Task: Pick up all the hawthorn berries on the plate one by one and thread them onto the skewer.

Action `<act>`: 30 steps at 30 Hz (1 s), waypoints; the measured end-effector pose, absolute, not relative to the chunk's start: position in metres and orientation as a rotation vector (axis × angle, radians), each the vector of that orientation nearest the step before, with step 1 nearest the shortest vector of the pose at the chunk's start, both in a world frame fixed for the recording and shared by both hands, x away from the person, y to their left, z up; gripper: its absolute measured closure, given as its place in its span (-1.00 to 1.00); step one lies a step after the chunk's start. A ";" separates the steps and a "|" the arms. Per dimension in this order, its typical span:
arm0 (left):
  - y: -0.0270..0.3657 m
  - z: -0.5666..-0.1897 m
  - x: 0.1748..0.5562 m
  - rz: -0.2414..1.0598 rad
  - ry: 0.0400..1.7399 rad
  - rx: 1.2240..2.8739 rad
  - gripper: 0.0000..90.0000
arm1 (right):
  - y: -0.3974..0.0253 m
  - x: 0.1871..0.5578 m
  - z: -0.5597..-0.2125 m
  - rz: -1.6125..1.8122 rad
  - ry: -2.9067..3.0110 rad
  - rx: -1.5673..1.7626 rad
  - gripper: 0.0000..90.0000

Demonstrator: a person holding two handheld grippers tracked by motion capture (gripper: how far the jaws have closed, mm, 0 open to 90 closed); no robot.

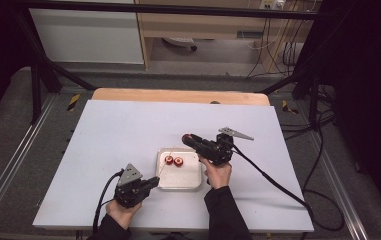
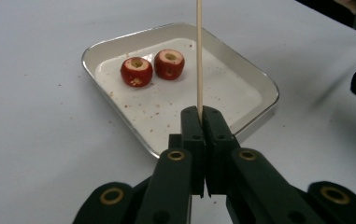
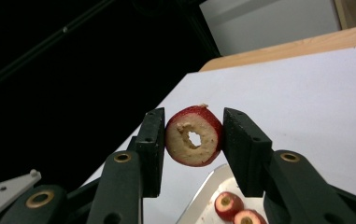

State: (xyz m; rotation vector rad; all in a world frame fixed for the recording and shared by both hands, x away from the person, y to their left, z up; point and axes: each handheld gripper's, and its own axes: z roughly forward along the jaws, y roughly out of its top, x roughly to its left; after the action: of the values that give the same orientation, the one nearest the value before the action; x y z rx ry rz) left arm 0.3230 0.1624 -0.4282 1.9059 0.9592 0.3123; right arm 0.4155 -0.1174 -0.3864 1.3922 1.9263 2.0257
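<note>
The left gripper (image 2: 202,116) had its jaws pressed together on a thin wooden skewer (image 2: 199,56), which stood straight up beyond the tips; past them lay a white tray (image 2: 255,79) with two cored red fruits (image 2: 136,71) touching side by side. The right gripper (image 3: 193,140) held a third cored fruit piece (image 3: 194,136) between its jaws, its pale cut face and centre hole seen in that gripper's own view; in the high view this piece (image 1: 186,137) was a small red spot, lifted above the tray's (image 1: 196,186) far corner, on the white table (image 1: 113,130).

Grey carpet (image 1: 8,125), wooden cabinet (image 1: 203,22) behind
</note>
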 end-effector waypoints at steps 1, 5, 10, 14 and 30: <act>0.162 -0.428 0.323 0.312 0.959 1.906 0.97 | -0.117 0.416 -0.387 2.031 1.919 1.390 0.35; 0.154 -0.428 0.324 0.310 0.965 1.897 0.97 | -0.117 0.417 -0.387 2.049 1.891 1.390 0.35; 0.143 -0.428 0.326 0.308 0.962 1.892 0.97 | -0.116 0.419 -0.388 2.112 1.825 1.404 0.35; 0.135 -0.427 0.327 0.312 0.962 1.873 0.97 | -0.116 0.419 -0.388 2.126 1.793 1.407 0.35; 0.121 -0.427 0.328 0.299 1.006 1.787 0.97 | -0.114 0.418 -0.387 2.187 1.684 1.411 0.35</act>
State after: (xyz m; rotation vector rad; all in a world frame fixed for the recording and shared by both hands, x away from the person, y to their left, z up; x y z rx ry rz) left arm 0.3279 0.1214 -0.4268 1.7867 1.0059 0.2988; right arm 0.4176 -0.1142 -0.3875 1.4113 1.6837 2.1873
